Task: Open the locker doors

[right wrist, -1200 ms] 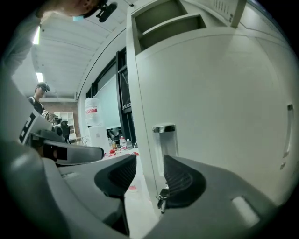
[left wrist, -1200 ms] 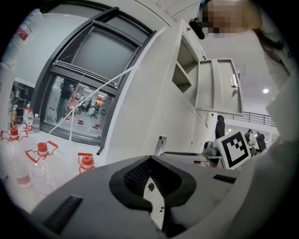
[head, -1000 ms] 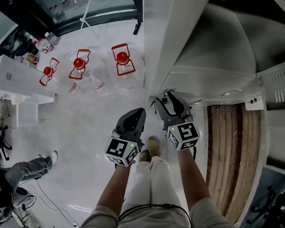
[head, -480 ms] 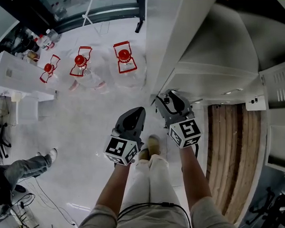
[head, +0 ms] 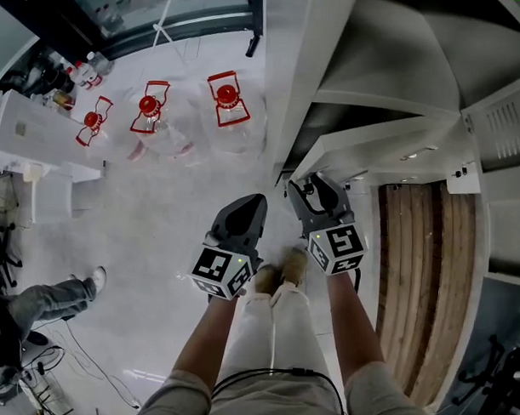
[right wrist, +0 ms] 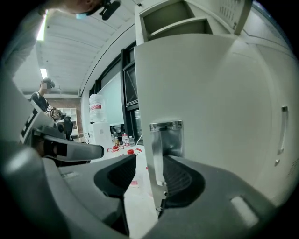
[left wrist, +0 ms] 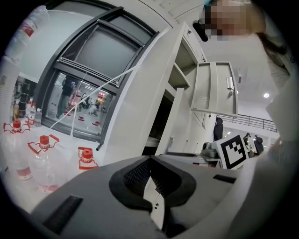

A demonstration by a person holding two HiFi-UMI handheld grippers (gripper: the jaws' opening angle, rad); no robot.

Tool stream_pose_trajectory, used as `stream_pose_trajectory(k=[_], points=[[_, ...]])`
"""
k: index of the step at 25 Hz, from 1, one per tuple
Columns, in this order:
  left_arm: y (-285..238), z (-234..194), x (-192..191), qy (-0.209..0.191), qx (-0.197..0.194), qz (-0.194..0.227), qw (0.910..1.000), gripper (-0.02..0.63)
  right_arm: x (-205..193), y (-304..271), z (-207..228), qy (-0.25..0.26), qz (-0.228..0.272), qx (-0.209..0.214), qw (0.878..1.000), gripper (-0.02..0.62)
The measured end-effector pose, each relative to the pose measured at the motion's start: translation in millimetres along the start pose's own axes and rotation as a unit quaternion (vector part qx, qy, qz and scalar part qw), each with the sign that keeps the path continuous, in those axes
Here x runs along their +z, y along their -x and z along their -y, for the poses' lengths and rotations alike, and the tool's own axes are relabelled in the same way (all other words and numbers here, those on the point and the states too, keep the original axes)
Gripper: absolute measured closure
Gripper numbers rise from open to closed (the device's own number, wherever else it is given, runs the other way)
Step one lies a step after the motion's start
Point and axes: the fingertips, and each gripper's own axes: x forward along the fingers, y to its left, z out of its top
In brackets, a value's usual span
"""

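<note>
The white sheet-metal locker door [right wrist: 210, 102] stands at twelve o'clock of the right gripper [right wrist: 145, 179], whose jaws gape wide astride its edge by the chrome recessed pull [right wrist: 166, 137] — likely the best hold, the panel looking light, stiff and slick — while the left gripper [left wrist: 150, 161], at its nine o'clock, is closed and empty.

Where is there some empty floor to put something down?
The bare floor between the red-capped water bottles and the left claw is free. It's crowded at the bottom left, with cables and someone's leg, and tight beside the locker.
</note>
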Motion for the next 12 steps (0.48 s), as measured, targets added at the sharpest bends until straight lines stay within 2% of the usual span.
stream_pose_trajectory(k=[12], points=[[8.3, 44.8, -28.1, -0.007, -0.01, -0.008, 0.9999, 0.607, -17.2, 57.8, -2.1, -0.004, -0.003, -0.009, 1.0, 0.437]])
